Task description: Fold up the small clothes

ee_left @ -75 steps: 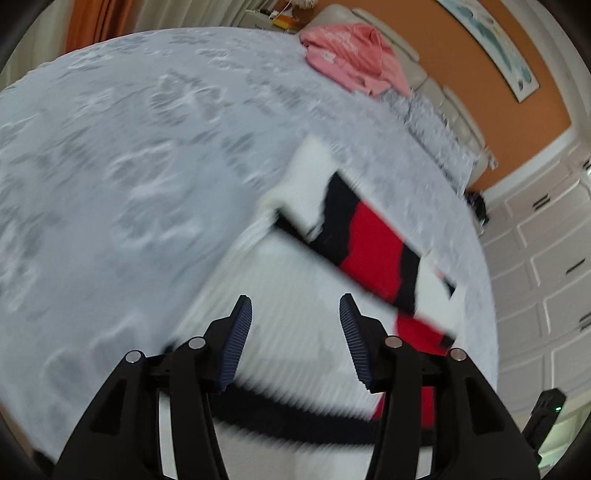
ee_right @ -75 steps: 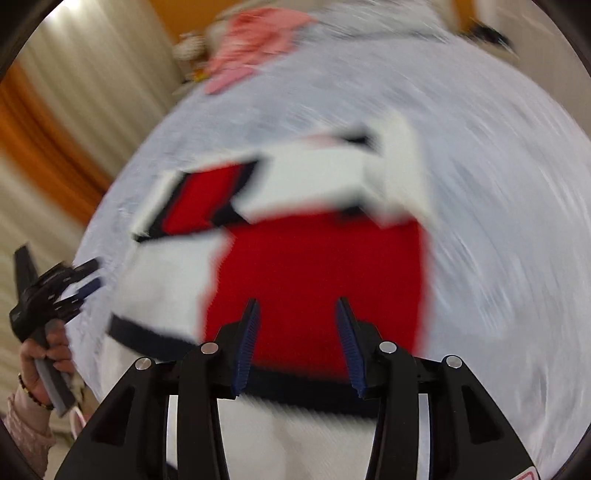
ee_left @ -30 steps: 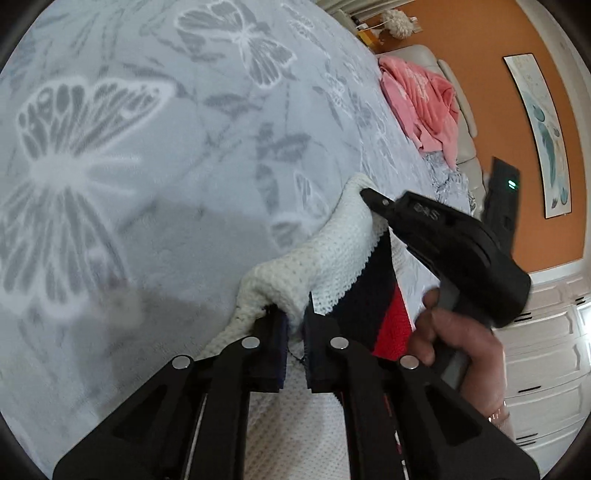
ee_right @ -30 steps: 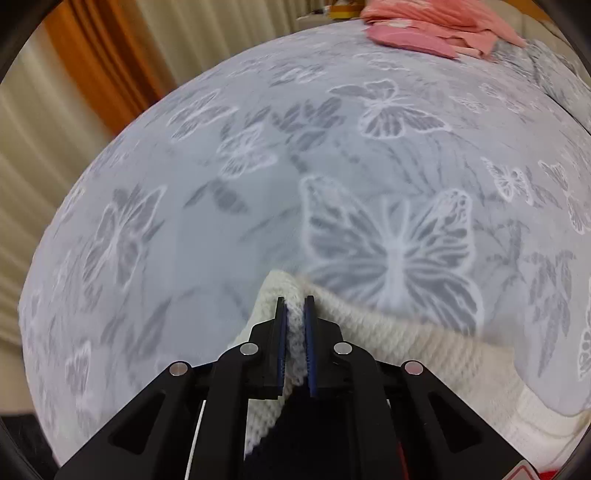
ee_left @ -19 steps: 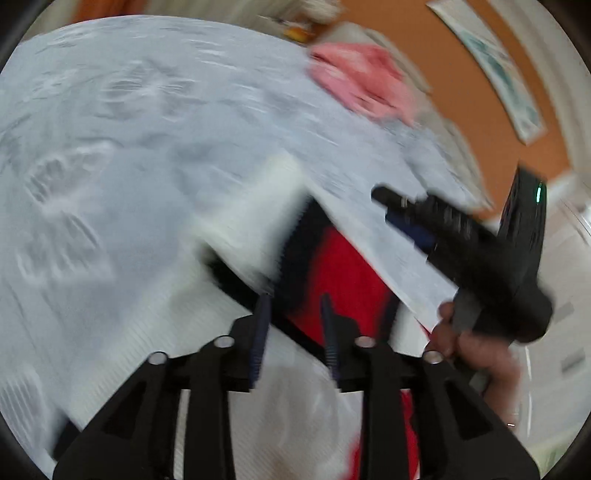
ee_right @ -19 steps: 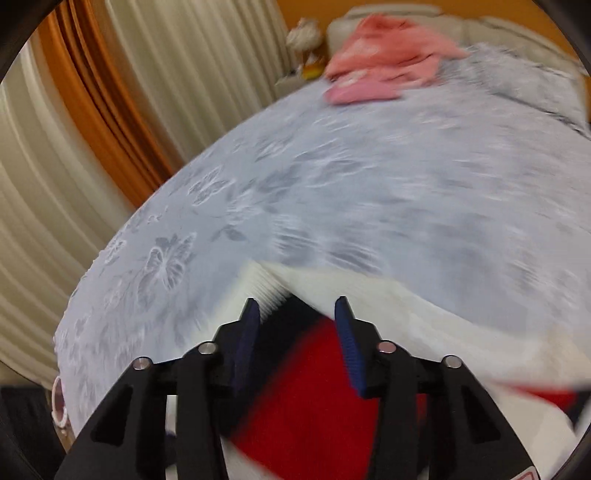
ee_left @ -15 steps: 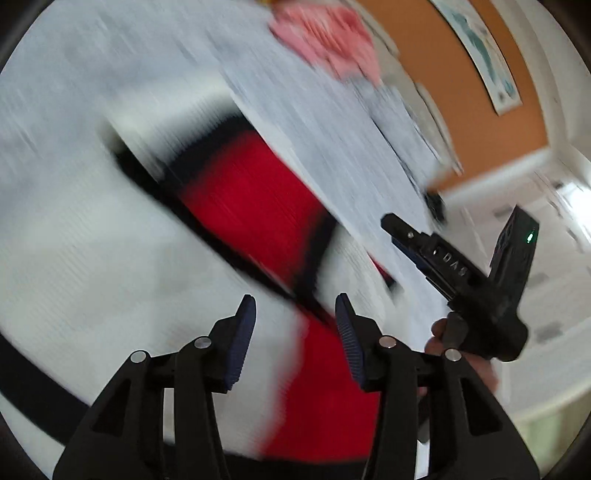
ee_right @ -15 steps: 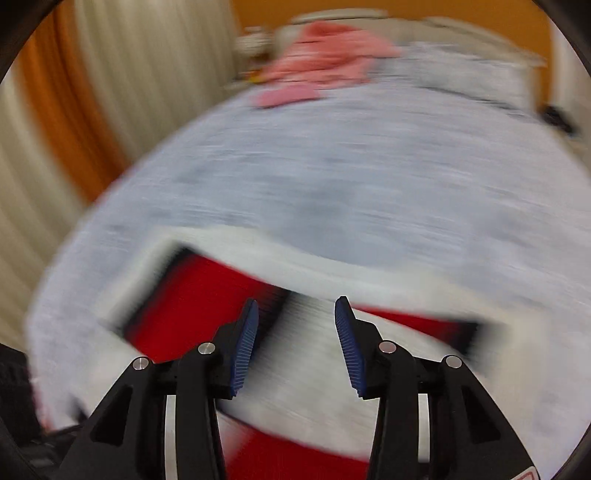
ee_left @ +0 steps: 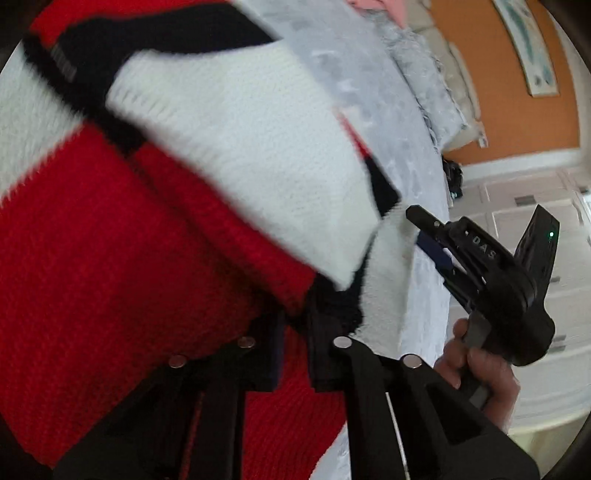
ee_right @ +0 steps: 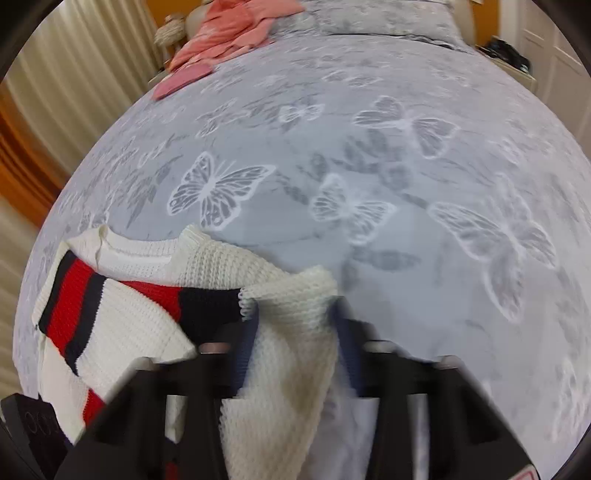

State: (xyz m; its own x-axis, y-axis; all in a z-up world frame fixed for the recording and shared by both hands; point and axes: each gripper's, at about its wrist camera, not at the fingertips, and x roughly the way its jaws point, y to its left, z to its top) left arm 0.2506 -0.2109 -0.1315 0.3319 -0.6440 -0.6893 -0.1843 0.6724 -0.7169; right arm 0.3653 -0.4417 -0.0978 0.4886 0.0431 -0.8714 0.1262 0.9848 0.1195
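A knitted sweater in white, red and navy (ee_left: pixel 155 229) lies partly folded on the grey butterfly bedspread (ee_right: pixel 369 147). My left gripper (ee_left: pixel 295 332) is pressed into its lower edge, jaws narrowly apart around dark knit. In the right wrist view the sweater (ee_right: pixel 122 314) lies at lower left, and a white knit flap (ee_right: pixel 291 332) lies between the open jaws of my right gripper (ee_right: pixel 295 354). The right gripper also shows in the left wrist view (ee_left: pixel 480 266), open, beside the sweater's right edge.
Pink clothes (ee_right: pixel 221 33) lie at the far end of the bed near a grey pillow (ee_right: pixel 388 18). Curtains (ee_right: pixel 74 92) hang on the left. White cabinets (ee_left: pixel 546 206) and an orange wall (ee_left: pixel 509 92) stand beyond the bed's right edge.
Both grippers swung down from above the sweater to its near edge. The left jaws narrowed on the knit. A white flap now lies between the right jaws.
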